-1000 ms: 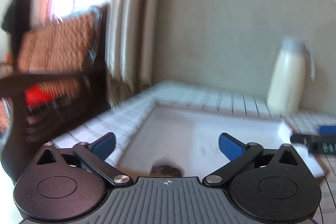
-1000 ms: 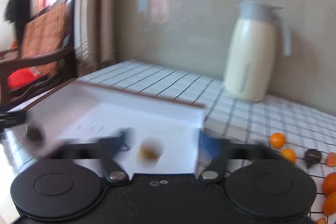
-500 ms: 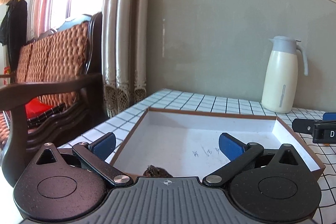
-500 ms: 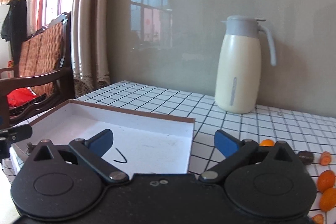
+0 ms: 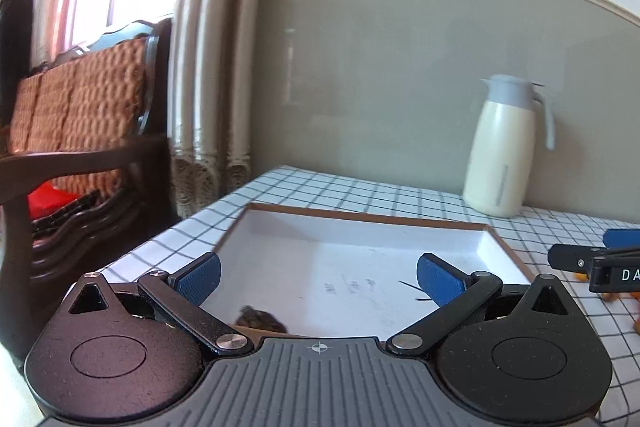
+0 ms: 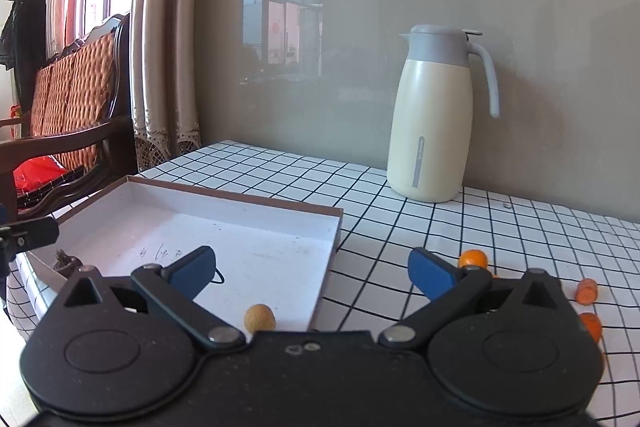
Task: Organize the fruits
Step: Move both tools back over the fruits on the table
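Note:
A shallow white box with a brown rim lies on the checked tablecloth. A dark wrinkled fruit sits in its near left corner and a small tan round fruit near its front right. Small orange fruits and carrot-like pieces lie on the cloth to the right. My left gripper is open and empty over the box's near edge. My right gripper is open and empty above the box's right edge; it also shows in the left wrist view.
A cream thermos jug with a grey lid stands at the back by the grey wall. A wooden chair with a woven cushion and curtains are off the table's left edge.
Both grippers have shifted to the right along the table; the box now lies further left in both views. A tan fruit now shows in the box below my right gripper. Both stay open.

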A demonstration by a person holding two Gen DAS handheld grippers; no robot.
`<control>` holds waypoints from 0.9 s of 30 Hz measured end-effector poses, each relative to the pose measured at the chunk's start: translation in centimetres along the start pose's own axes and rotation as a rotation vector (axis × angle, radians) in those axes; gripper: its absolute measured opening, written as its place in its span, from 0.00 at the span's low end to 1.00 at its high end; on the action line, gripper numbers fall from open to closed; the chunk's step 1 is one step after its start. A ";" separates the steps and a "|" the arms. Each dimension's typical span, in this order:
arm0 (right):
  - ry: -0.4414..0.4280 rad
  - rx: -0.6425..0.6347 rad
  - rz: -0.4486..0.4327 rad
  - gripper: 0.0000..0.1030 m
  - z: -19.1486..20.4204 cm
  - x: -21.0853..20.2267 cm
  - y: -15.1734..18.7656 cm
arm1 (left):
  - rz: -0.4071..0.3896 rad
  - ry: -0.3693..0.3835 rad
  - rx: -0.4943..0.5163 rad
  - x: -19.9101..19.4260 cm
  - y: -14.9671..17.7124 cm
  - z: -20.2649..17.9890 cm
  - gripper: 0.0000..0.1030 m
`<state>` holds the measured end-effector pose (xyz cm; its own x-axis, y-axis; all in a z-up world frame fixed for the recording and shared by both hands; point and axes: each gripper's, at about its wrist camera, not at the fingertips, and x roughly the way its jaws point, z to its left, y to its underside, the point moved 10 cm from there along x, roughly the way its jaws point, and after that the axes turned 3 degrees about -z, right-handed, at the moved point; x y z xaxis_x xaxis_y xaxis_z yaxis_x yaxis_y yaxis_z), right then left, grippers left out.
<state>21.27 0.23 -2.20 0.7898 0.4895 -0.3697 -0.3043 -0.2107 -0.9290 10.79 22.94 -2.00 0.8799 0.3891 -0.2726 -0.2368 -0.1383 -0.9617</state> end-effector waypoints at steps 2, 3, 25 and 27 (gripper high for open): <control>0.007 -0.007 0.000 0.94 -0.5 -0.7 0.2 | 0.003 0.011 0.010 -0.2 0.0 -0.8 1.00; 0.005 -0.012 0.001 0.94 -0.8 -1.2 0.4 | 0.005 0.027 0.016 -0.3 0.0 -1.3 1.00; 0.197 0.070 0.039 0.92 -11.3 -7.8 4.0 | 0.006 0.210 0.056 -1.9 1.0 -11.7 1.00; 0.213 0.069 0.040 0.92 -12.0 -8.1 4.3 | 0.007 0.224 0.061 -1.9 1.0 -12.5 1.00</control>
<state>19.92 -14.79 -2.94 0.8687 0.2911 -0.4007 -0.3671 -0.1644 -0.9155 13.99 10.69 -2.09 0.9462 0.1750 -0.2720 -0.2613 -0.0821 -0.9618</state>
